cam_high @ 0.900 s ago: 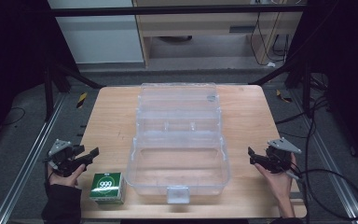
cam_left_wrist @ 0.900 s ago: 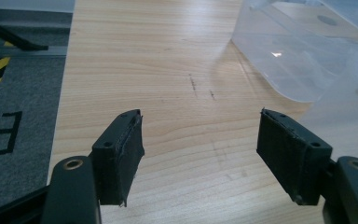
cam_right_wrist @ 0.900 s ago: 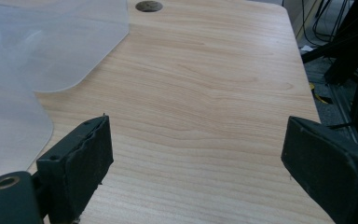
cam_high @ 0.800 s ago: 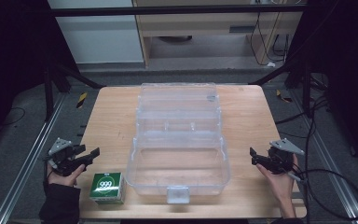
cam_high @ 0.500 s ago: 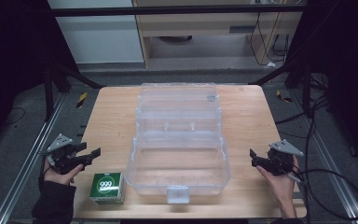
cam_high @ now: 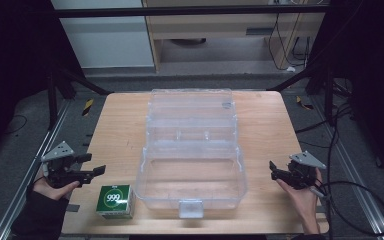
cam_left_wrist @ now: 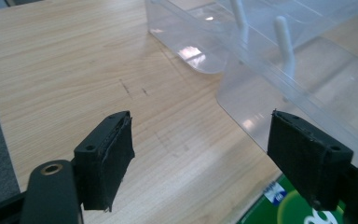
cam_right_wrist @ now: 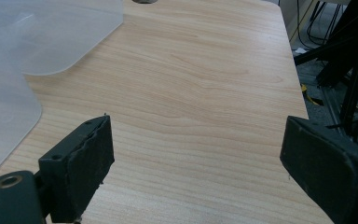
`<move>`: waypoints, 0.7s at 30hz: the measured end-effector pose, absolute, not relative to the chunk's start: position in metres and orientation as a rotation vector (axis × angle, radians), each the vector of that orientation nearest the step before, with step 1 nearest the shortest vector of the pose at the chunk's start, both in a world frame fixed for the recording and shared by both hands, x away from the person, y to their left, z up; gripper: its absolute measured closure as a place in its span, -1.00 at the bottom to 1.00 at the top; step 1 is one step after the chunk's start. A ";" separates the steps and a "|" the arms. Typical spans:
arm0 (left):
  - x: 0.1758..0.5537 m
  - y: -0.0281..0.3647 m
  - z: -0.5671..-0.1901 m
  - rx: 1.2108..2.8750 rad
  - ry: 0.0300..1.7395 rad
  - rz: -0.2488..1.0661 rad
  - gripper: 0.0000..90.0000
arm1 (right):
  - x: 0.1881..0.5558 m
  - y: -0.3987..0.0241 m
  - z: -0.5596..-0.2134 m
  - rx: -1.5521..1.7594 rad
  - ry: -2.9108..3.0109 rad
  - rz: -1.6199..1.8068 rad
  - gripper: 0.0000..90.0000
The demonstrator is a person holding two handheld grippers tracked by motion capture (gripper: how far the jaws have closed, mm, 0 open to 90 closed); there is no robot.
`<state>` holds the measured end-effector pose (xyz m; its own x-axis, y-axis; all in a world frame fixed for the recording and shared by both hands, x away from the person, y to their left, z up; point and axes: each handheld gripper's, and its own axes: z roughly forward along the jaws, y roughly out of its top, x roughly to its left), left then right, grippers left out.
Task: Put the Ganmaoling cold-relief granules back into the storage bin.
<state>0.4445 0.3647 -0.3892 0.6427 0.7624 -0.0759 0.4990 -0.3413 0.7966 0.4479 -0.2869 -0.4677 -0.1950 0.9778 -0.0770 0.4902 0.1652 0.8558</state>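
A clear plastic case (cam_high: 190, 150) lies open in the middle of the wooden table (cam_high: 115, 125), its lid folded back toward the far side. A small green box marked 999 (cam_high: 115, 200) stands near the front left corner, close to the case. My left gripper (cam_high: 94, 171) is held at the table's left edge, just left of the green box, open and with nothing in it. In the left gripper view, the case wall (cam_left_wrist: 279, 70) and a corner of the green box (cam_left_wrist: 279, 210) lie ahead. My right gripper (cam_high: 274, 175) is open at the table's right edge, apart from the case (cam_right_wrist: 51, 37).
Black frame legs (cam_high: 325, 75) and cables (cam_high: 350, 190) run along the floor on the right. A metal rail (cam_high: 25, 185) runs along the left side. Bare wood (cam_right_wrist: 205, 84) lies between the right gripper and the case.
Both hands have shifted only slightly; the left gripper eased a little to the left. Both stay open.
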 end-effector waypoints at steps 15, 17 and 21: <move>0.437 0.347 -0.384 2.247 0.749 0.305 -0.66 | 0.448 -0.285 -0.470 1.373 1.815 0.920 -0.81; 0.436 0.346 -0.382 2.267 0.719 0.299 -0.66 | 0.448 -0.285 -0.470 1.372 1.818 0.921 -0.81; 0.432 0.342 -0.381 2.297 0.664 0.275 -0.66 | 0.448 -0.285 -0.471 1.366 1.828 0.915 -0.82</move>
